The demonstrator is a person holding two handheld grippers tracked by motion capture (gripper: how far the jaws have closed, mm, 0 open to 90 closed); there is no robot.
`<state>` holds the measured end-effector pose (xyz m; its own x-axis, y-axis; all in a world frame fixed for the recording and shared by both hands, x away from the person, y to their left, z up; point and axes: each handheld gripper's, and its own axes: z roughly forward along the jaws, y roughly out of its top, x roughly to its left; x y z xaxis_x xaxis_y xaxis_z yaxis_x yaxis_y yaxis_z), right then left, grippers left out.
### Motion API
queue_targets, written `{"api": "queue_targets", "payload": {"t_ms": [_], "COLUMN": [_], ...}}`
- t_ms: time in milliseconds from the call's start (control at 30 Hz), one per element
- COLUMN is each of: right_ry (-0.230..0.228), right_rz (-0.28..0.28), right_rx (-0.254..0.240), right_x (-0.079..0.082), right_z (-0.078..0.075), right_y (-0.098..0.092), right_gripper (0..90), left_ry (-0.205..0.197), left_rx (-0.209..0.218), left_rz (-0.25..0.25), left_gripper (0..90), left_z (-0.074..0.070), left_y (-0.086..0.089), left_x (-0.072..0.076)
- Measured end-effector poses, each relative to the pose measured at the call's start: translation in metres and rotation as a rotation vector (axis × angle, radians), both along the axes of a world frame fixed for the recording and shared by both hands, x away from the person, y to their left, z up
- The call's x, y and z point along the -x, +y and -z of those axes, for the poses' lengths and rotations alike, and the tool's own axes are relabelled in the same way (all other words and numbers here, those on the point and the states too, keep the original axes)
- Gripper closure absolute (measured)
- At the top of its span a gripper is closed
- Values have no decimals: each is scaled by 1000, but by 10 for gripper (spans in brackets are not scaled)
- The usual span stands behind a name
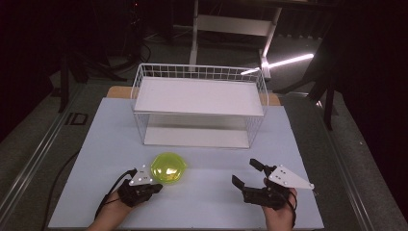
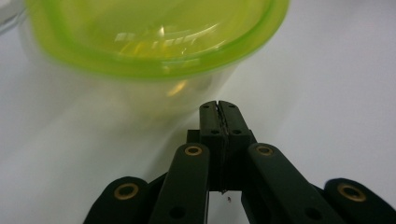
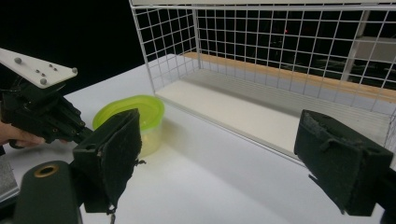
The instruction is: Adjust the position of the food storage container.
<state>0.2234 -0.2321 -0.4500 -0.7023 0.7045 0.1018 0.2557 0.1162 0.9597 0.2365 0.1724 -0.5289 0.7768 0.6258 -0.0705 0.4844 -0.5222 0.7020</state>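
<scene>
Pale blue tabletop (image 1: pixel 202 192) under dim light, with dark floor around it. Your left gripper (image 1: pixel 153 188) has its jaws pressed fully together, holding nothing; in the left gripper view the closed tips (image 2: pixel 219 112) sit just short of the container's clear side wall, and contact cannot be confirmed. Your right gripper (image 1: pixel 247 174) has its jaws spread wide and empty, its dark padded fingers (image 3: pixel 114 149) hovering above bare table, well apart from the container.

Container (image 1: pixel 168 167): round, translucent plastic, lime-green lid with a raised rim, clear body below. It stands on the table just in front of your left gripper and near the front of the rack.

Rack (image 1: pixel 199 103): white wire-grid basket, rectangular, with a flat white shelf across its top and a white base panel beneath; its front is open toward you. A wooden strip (image 1: pixel 118 92) shows behind it at the table's far edge.
</scene>
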Motion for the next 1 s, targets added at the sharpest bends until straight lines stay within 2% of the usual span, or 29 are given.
{"api": "queue_targets", "payload": {"t_ms": [133, 200, 267, 467, 600, 667, 767, 867, 967, 1000], "right_ry": [3, 4, 5, 7, 9, 6, 9, 12, 7, 7], "right_rz": [3, 3, 3, 3, 3, 1, 1, 0, 1, 2], "right_rx": [-1, 0, -1, -1, -2, -1, -1, 1, 1, 2], "right_x": [-1, -1, -1, 0, 0, 1, 0, 0, 1, 1], "right_z": [0, 1, 1, 1, 1, 1, 1, 1, 0, 1], "right_y": [-1, 0, 0, 1, 1, 0, 0, 0, 0, -1], "right_gripper": [148, 149, 149, 148, 149, 148, 149, 148, 148, 149], "left_ry": [-7, -17, -14, 3, 10, 25, 39, 41, 53, 51], "left_rx": [-1, -5, -12, -22, -18, 0, 4, 4, 30, 27], "left_rz": [-35, -77, -98, -117, -105, -89, -57, -48, -21, -24], "left_gripper": [900, 900, 900, 900, 900, 900, 900, 900, 900, 900], "left_z": [-1, -3, -3, 3, 5, 6, 5, 5, 6, 6], "left_y": [11, 19, 23, 22, 16, 9, -1, -5, -17, -18], "left_x": [-3, -13, -20, -34, -37, -37, -36, -36, -35, -35]}}
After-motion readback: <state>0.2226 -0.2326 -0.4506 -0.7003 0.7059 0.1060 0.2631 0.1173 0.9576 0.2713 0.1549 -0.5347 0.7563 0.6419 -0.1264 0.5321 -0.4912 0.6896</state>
